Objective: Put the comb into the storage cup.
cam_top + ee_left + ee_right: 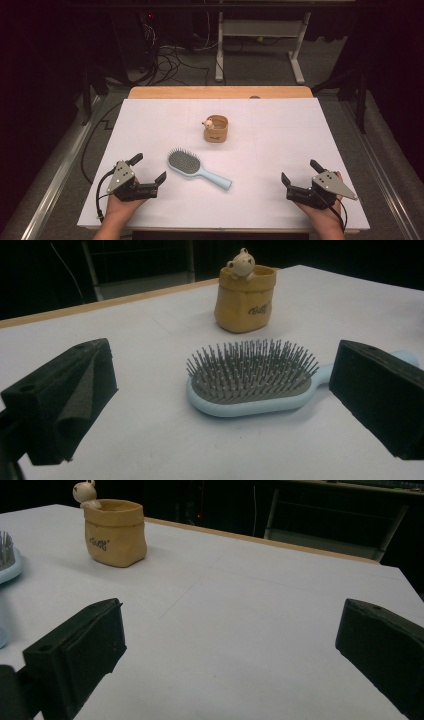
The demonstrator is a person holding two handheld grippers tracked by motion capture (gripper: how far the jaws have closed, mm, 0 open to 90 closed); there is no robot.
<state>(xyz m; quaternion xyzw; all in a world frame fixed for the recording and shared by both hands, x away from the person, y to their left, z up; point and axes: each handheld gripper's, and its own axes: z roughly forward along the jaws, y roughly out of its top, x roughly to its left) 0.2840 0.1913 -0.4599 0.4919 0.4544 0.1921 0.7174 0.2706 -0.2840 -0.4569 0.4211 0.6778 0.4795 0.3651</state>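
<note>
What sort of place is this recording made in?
Probably a lab or workshop recording station, not a home: a wooden table under a white sheet, a tangle of black cables on the grey floor, and a white metal desk frame behind, against dark surroundings.

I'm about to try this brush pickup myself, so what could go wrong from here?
1. The hairbrush lies flat, bristles up; the open left gripper may slip on its low rounded rim or snag the bristles.
2. Its slim handle points toward the right gripper, so lifting by the head alone might tip it.
3. The small yellow pot behind could be knocked over by a forward push.
</note>
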